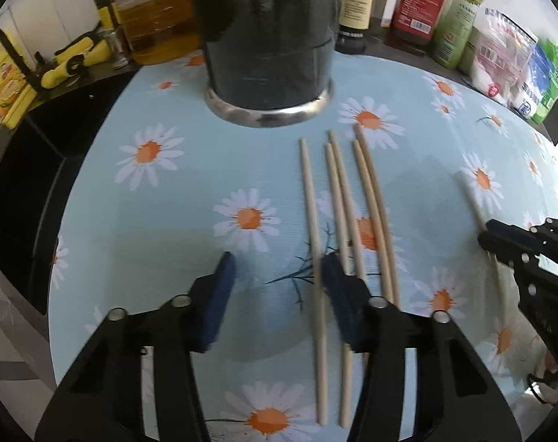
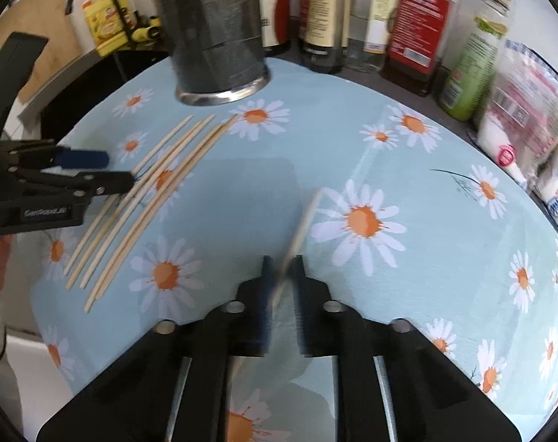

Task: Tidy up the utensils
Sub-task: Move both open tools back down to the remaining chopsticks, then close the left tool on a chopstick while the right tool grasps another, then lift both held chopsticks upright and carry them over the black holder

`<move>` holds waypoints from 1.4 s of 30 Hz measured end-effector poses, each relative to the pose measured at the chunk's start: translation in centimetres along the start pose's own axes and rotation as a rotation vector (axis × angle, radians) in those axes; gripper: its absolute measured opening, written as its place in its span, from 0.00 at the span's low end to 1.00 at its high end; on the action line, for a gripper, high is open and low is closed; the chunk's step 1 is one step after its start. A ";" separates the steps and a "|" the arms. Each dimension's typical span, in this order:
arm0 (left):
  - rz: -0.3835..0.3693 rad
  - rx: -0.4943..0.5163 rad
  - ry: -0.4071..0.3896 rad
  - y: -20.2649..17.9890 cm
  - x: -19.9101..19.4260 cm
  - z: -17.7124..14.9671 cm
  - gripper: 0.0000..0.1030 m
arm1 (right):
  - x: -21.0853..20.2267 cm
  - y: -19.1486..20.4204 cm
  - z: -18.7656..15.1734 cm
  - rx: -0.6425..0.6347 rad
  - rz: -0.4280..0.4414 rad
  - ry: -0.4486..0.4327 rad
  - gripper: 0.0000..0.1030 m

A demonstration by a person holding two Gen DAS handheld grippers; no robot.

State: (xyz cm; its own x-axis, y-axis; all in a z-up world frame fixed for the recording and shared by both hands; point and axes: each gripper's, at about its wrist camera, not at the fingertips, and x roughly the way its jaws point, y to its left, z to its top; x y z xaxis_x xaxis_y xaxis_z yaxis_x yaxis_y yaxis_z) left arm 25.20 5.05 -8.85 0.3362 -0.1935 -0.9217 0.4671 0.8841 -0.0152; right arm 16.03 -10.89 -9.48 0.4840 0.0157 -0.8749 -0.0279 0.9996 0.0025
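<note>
— On the daisy-print cloth (image 1: 168, 221), what lies there?

— Five slim, pale wooden chopsticks (image 1: 338, 221), round and tapered, side by side in front of a dark cylindrical holder (image 1: 268, 37) with a shiny metal base ring. The cloth is smooth, light blue, with white petals and orange centres.

— And the left gripper (image 1: 279, 276)?

— Black plastic arms with blue padded fingers (image 1: 223, 287). Its jaws stand apart. The leftmost stick runs between them, just beside the right pad; whether that pad touches it I cannot tell, and the left pad is clear of it.

— The right gripper (image 2: 282, 276)?

— Clamped on a sixth chopstick (image 2: 301, 228), blurred, well apart from the row; the stick slants up and away from the pads over the cloth.

— Behind the cloth?

— Glass and plastic bottles (image 2: 419, 29) with paper labels, and crinkled bags (image 2: 522, 110) at the right.
</note>
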 end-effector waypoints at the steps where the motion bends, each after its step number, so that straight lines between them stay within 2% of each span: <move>1: -0.006 -0.002 0.009 0.1 0.0 0.1 0.45 | 0.0 -0.3 0.0 0.012 0.012 -0.001 0.04; 4: -0.007 -0.017 0.037 0.7 0.0 0.3 0.31 | 0.1 -1.2 0.1 0.051 0.061 0.004 0.04; 6: -0.014 -0.043 0.066 1.5 -0.1 0.5 0.07 | 0.1 -2.0 0.2 0.085 0.103 0.008 0.04; 7: -0.031 -0.056 0.083 1.9 -0.1 0.5 0.04 | 0.1 -2.5 0.2 0.104 0.123 0.010 0.04; 9: -0.071 -0.064 0.108 2.6 -0.1 0.3 0.05 | 0.1 -3.1 0.1 0.137 0.128 0.010 0.04; 12: -0.082 -0.067 0.133 3.4 -0.2 0.0 0.05 | 0.0 -4.4 0.2 0.190 0.118 0.007 0.04; 17: -0.039 -0.077 0.159 5.8 -0.6 0.0 0.05 | -0.7 -5.8 1.1 0.255 0.098 -0.020 0.04; 26: 0.051 -0.070 0.104 10.4 -3.9 2.1 0.05 | -3.6 -6.3 4.4 0.271 0.043 -0.105 0.04; 31: 0.061 -0.088 0.038 13.1 -6.4 4.0 0.05 | -5.5 -5.9 6.6 0.250 0.000 -0.158 0.04; 37: 0.039 -0.095 -0.081 15.2 -10.4 7.2 0.05 | -9.0 -4.5 10.0 0.188 -0.043 -0.254 0.04; 40: 0.075 -0.088 -0.143 15.8 -12.2 8.8 0.05 | -10.5 -3.6 12.0 0.179 -0.050 -0.294 0.04; 42: 0.070 -0.077 -0.186 16.2 -13.9 10.1 0.05 | -11.4 -2.8 13.6 0.170 -0.054 -0.322 0.04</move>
State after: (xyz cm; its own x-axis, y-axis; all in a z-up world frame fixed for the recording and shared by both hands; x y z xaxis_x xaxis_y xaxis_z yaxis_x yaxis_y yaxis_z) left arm 36.39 17.77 7.60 0.5142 -0.1995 -0.8342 0.3758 0.9267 0.0100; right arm 22.45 -13.51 7.02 0.7324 -0.0575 -0.6784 0.1374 0.9884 0.0645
